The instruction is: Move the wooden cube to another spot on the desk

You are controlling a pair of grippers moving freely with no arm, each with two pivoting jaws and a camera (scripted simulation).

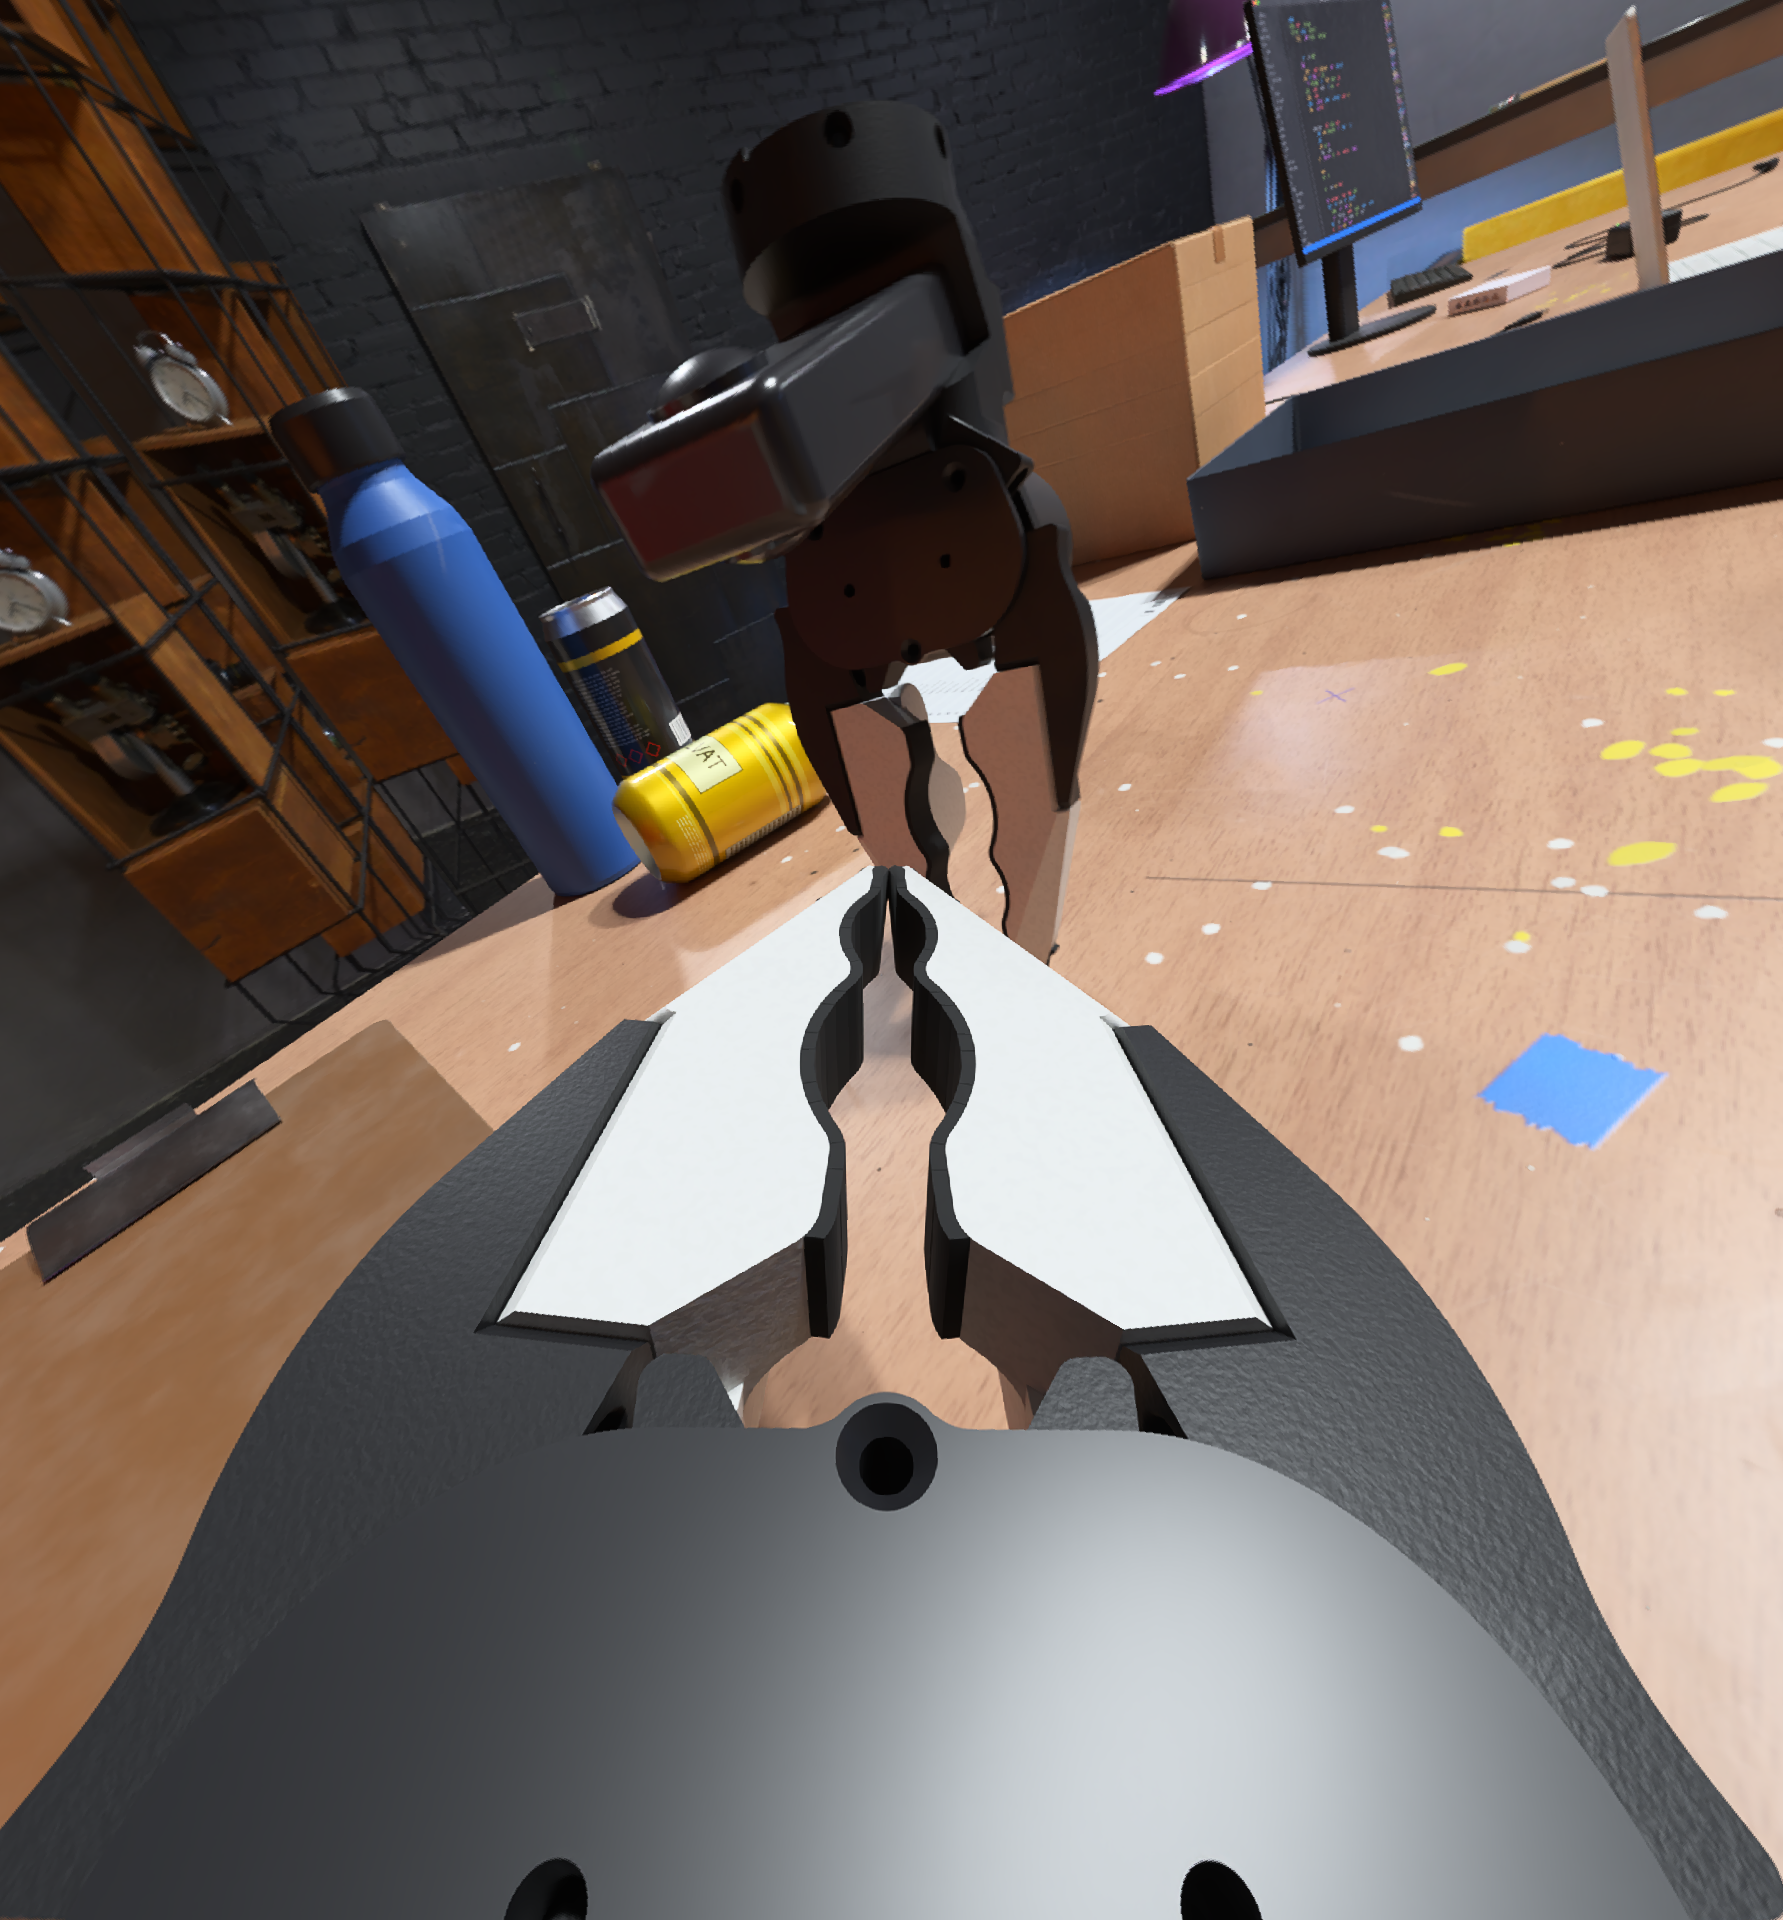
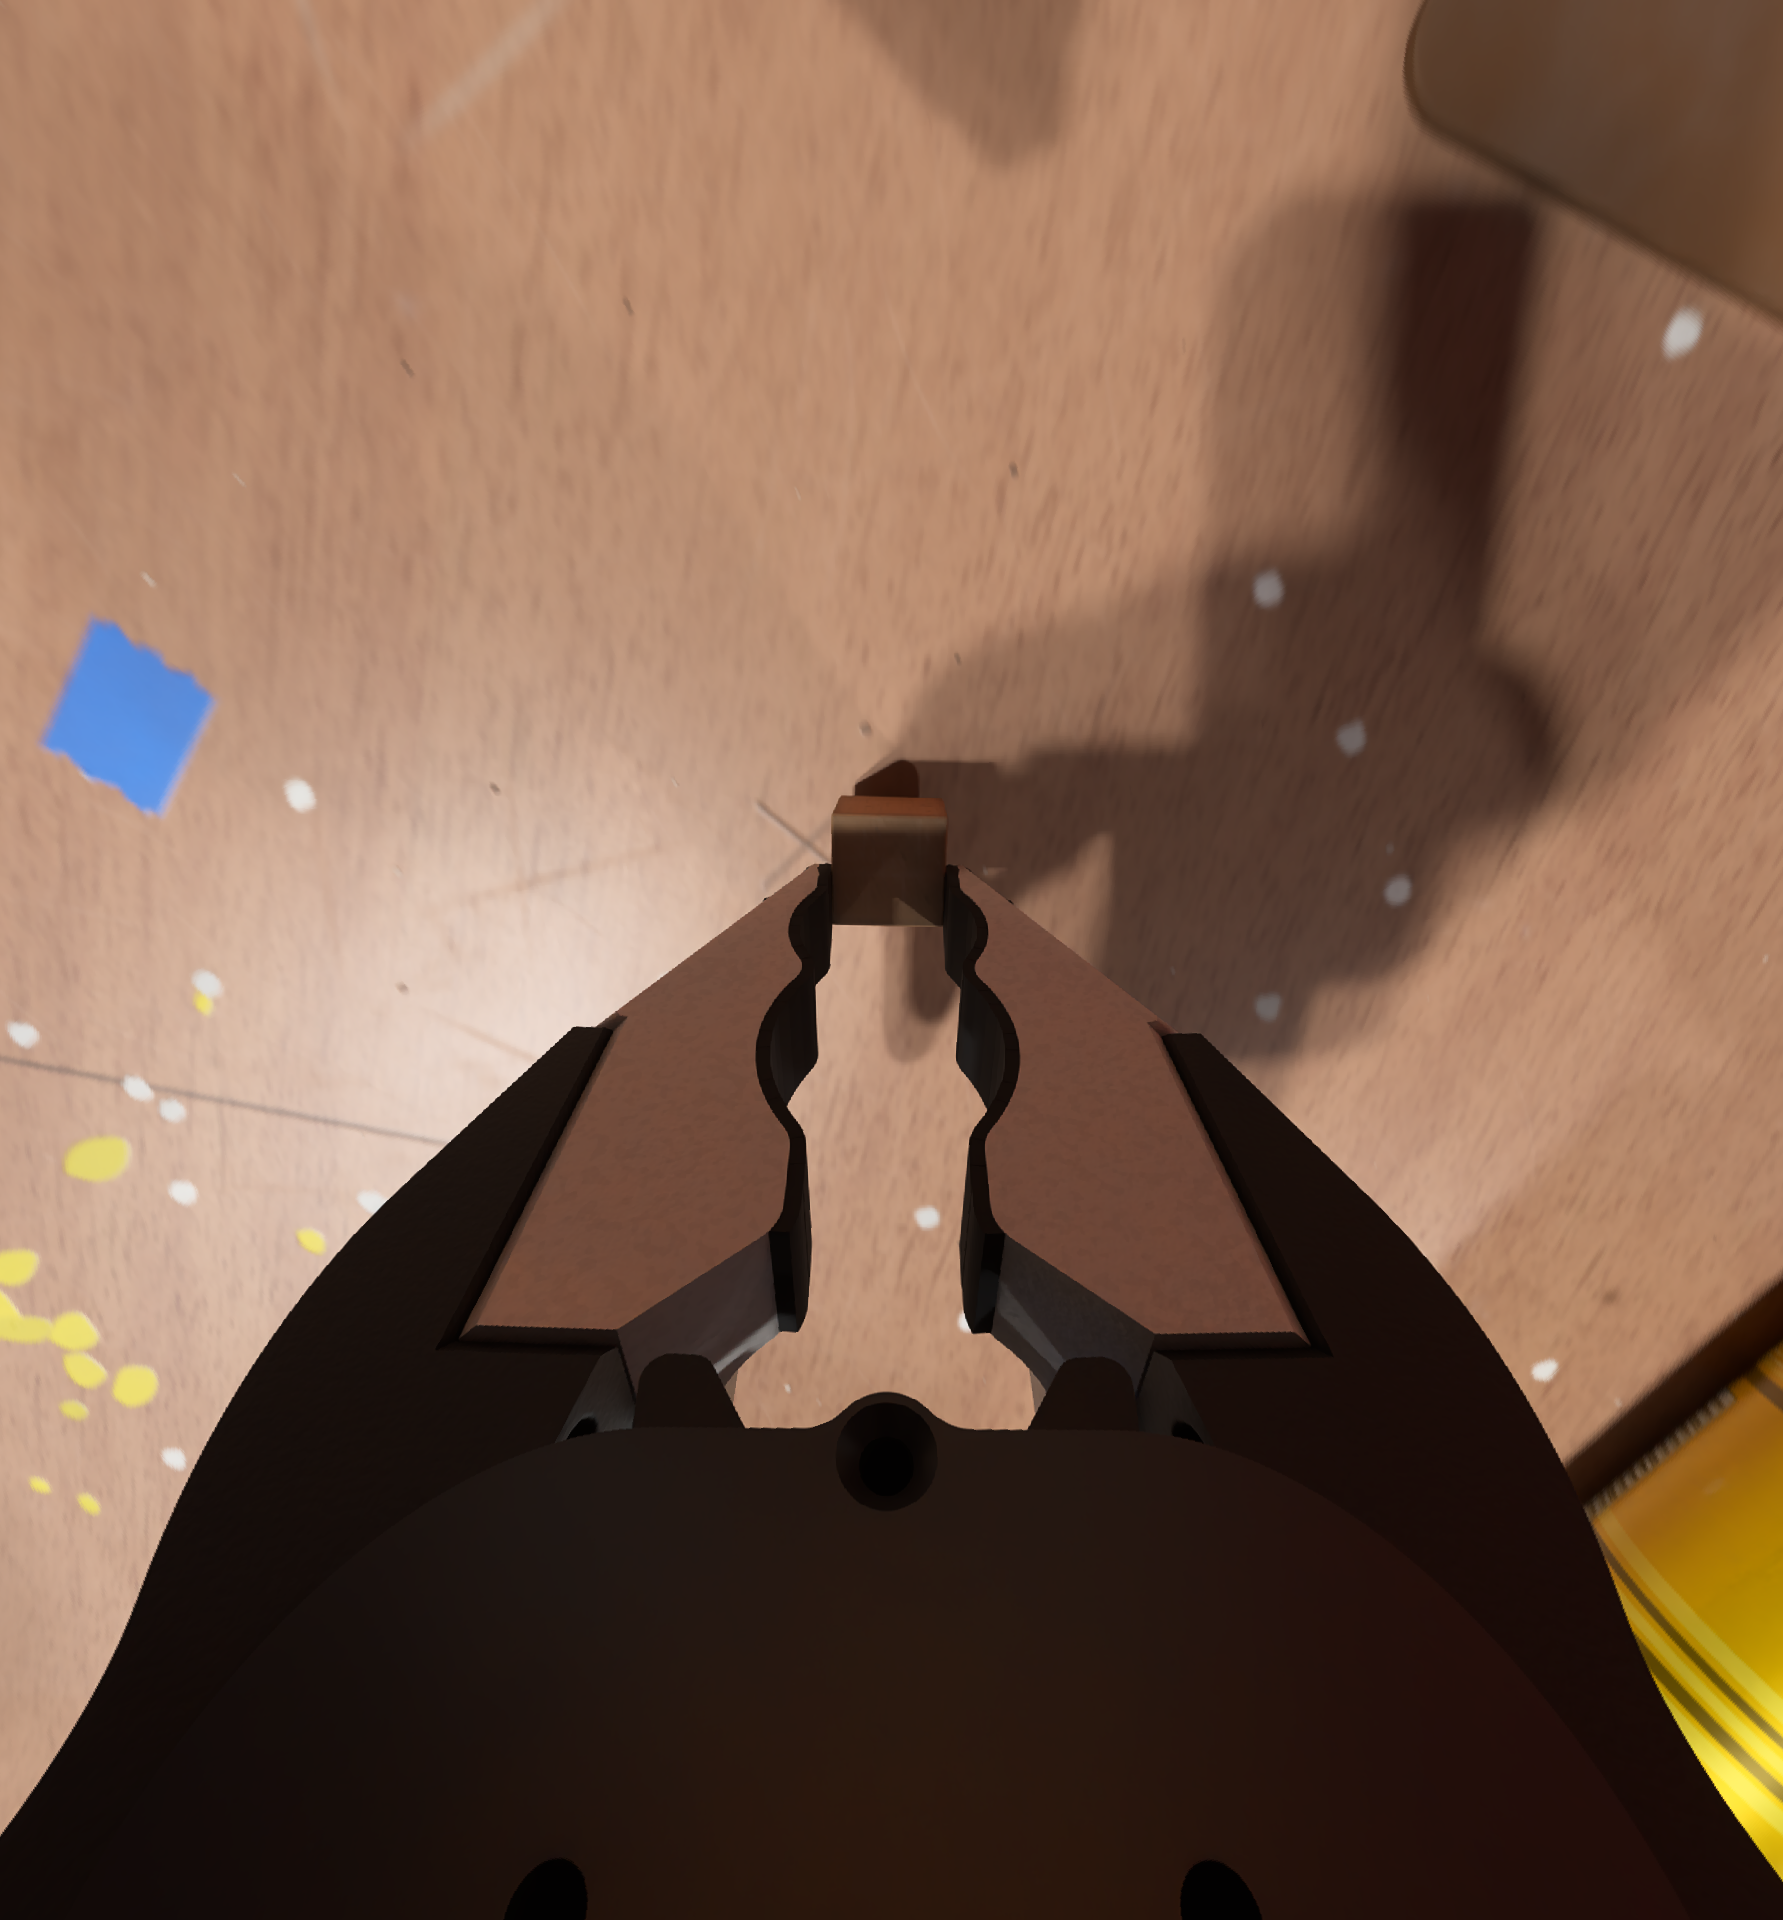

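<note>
- Dark body and tan-faced fingers of the right gripper (image 2: 887,894) fill the bottom of its own view; the tips are closed on two opposite sides of the wooden cube (image 2: 887,868), which sits right at the fingertips over the desk (image 2: 554,416)
- Whether the cube rests on the desk or is just lifted off it I cannot tell; a sliver of shadow shows beyond its far edge
- Judging by look, the cube is small, light, rigid wood with flat faces: it should take a firm pinch without harm, and the flat opposite sides now held are the right place, though so shallow a tip grip could let it twist or slip
- Left gripper (image 1: 889,878) has its white fingers drawn together to a narrow slit at the tips, holding nothing
- From the left wrist view the cube is hidden behind that gripper's own tips and the other gripper
- Yellow can (image 2: 1739,1621) lies on its side, cut off at the frame edge; blue tape patch (image 2: 128,715) lies well apart from the cube
</note>
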